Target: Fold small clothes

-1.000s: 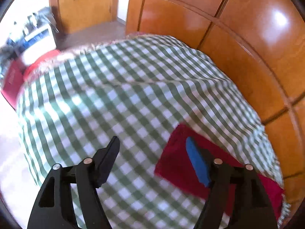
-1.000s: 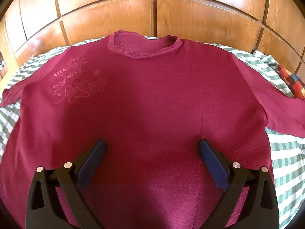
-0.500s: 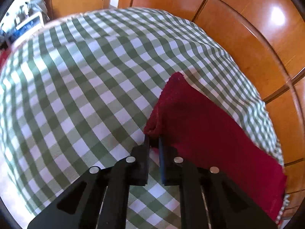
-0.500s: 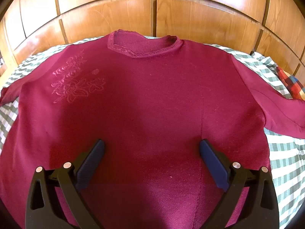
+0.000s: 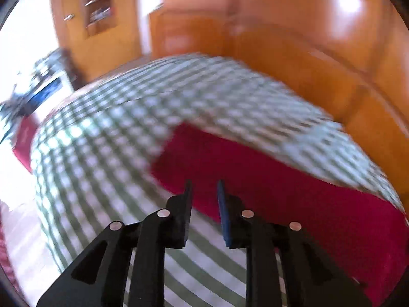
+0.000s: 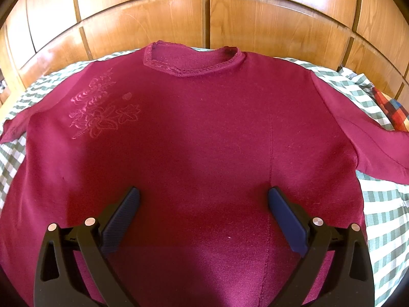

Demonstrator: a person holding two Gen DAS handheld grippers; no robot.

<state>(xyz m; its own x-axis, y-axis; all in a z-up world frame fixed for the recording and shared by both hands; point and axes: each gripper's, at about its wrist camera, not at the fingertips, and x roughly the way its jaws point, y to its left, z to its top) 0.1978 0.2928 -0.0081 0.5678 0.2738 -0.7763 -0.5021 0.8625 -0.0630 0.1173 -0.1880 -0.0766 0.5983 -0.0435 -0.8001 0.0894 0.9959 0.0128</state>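
Observation:
A maroon sweater [image 6: 194, 138] with an embroidered flower on its chest lies flat, front up, on a green checked bedspread [image 6: 383, 220]. My right gripper [image 6: 204, 197] is open and empty, hovering over the lower middle of the sweater. In the blurred left wrist view, the sweater's left sleeve [image 5: 281, 179] lies stretched across the bedspread [image 5: 102, 153]. My left gripper [image 5: 204, 186] is just above the sleeve's near edge, its jaws a narrow gap apart with nothing between them.
A polished wooden headboard [image 6: 204, 20] rises right behind the sweater's collar. A plaid red and blue cloth [image 6: 391, 110] lies at the far right. In the left wrist view a wooden cabinet [image 5: 97, 12] and room clutter [image 5: 38, 94] stand beyond the bed's edge.
My left gripper closed on the sleeve cuff half a second ago; now its jaws have parted slightly, it has lifted, and the sleeve lies flat. The right gripper has not moved.

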